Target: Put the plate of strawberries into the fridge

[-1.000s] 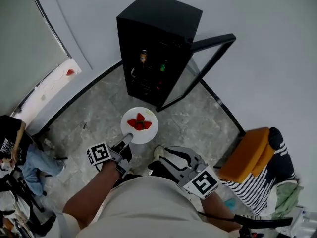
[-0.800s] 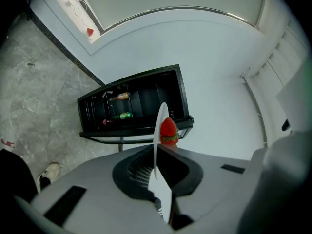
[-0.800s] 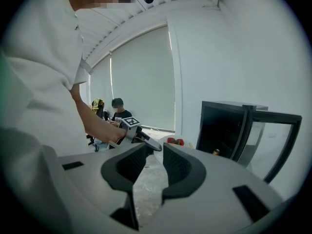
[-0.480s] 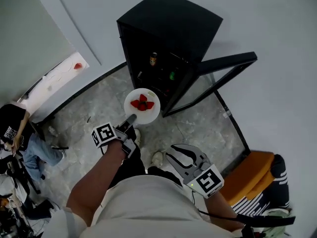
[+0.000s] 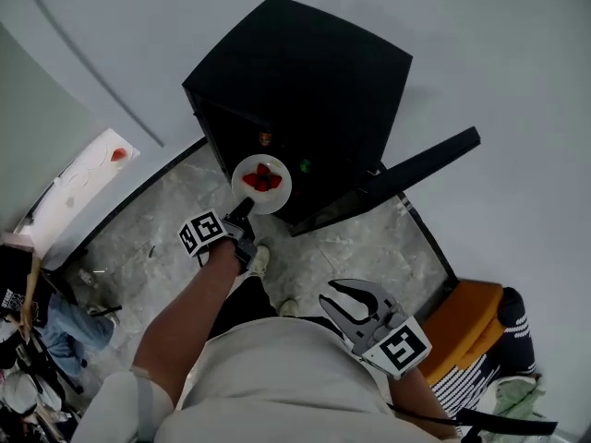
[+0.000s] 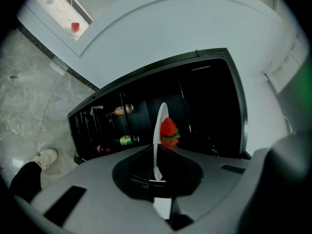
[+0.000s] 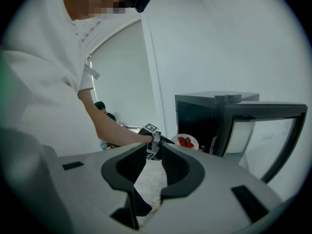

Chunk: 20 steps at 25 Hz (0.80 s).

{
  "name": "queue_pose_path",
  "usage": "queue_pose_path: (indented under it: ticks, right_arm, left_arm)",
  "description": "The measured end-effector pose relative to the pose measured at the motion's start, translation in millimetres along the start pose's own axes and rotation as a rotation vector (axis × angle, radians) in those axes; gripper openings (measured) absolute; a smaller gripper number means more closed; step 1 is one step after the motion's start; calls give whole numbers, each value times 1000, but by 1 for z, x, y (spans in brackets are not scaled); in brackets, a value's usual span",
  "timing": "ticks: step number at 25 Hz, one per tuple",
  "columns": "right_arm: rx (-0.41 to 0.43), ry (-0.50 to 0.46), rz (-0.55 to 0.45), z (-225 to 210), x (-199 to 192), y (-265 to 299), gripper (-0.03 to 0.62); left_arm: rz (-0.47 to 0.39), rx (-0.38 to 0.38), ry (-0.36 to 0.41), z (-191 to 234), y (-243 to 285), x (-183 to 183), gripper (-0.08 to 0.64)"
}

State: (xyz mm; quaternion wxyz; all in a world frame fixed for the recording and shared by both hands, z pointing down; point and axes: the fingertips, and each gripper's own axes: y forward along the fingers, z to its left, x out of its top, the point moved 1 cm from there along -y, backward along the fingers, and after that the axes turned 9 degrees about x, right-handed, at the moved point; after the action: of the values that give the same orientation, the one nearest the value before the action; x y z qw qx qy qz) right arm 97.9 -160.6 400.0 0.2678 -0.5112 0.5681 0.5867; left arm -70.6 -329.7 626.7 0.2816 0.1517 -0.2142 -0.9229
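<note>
Left gripper (image 5: 244, 210) pinches plate (image 5: 262, 188) rim, apparently keeping it level for the strawberries (image 5: 261, 179) at open fridge (image 5: 305, 81), upper centre; right gripper (image 5: 355, 301), lower right, gapes empty.

Open fridge (image 5: 305, 72) ahead, door (image 5: 416, 166) swung right, bottles (image 6: 122, 110) on shelves

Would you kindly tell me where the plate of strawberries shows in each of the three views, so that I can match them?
Head view: the plate is above centre, at the open front of the fridge.
Left gripper view: the plate stands edge-on at centre, gripped between the jaws, with the fridge behind it.
Right gripper view: the plate is small, just right of centre, before the fridge.
Shared landmark: the black fridge.
</note>
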Motion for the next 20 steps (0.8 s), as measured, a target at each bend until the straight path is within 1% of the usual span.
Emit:
queue_pose_path:
  ticks: [4,8,10,14,20]
  right_arm:
    - [-43,43,9,-23,10,15,103]
    - [-107,111,37,-43,10,20,103]
    - [-137,135,35,-51,12,21,103]
    - [-187,162,46,-61,15,19,103]
    - [-262,231,93,-69,1,9,103]
  left_arm:
    - [26,19,4,5,51,26,20]
    - [48,40,2,11,95,42,20]
    - [54,61,6,15,111,49,20]
    - [64,98,0,23,140,56,20]
    - [69,151,8,29,169,60,21]
